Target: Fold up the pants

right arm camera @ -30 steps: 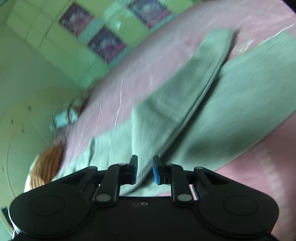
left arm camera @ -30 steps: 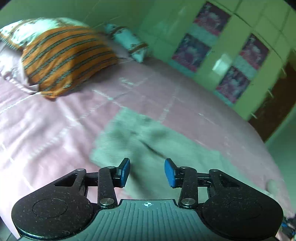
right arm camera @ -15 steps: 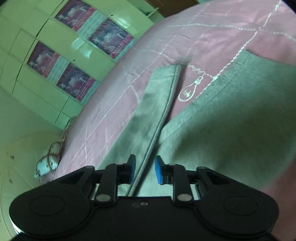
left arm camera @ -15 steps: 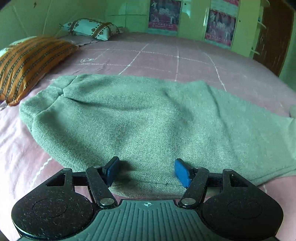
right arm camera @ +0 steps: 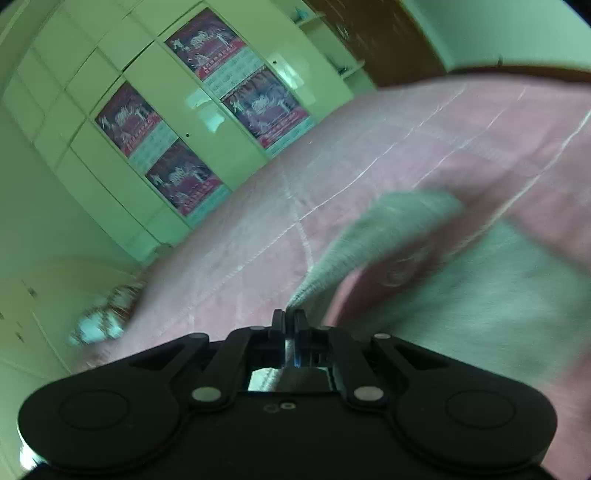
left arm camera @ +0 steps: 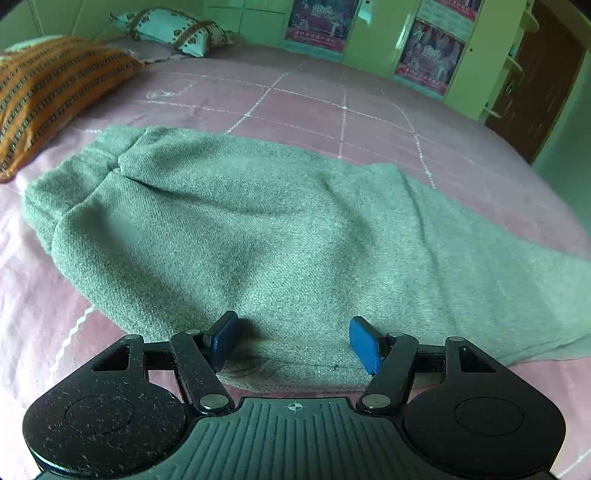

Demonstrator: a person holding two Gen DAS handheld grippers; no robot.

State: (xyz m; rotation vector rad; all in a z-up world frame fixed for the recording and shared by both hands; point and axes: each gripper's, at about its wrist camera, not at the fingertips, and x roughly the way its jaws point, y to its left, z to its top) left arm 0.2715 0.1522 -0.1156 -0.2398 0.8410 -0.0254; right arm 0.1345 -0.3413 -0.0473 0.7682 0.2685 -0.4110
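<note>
Grey-green pants [left arm camera: 266,236] lie spread across a pink bedspread [left arm camera: 314,107], waistband end toward the left. My left gripper [left arm camera: 295,341] hovers open over the near hem, its blue pads [left arm camera: 364,345] wide apart with only the flat cloth below them. In the right wrist view, blurred by motion, my right gripper [right arm camera: 290,319] is shut on the edge of one pant leg [right arm camera: 373,236], which rises off the bed in a stretched strip. The other leg [right arm camera: 491,291] lies flat to the right.
An orange striped pillow [left arm camera: 48,96] and a white patterned pillow [left arm camera: 173,29] sit at the bed's head. Green cupboards with posters [right arm camera: 192,122] line the far wall, beside a brown door [left arm camera: 535,77]. The bedspread [right arm camera: 424,147] continues beyond the pants.
My right gripper closed on the pant leg's edge and lifted it, the view tilting upward. My left gripper swung toward the pants, opened wider, then settled slightly closer to the hem.
</note>
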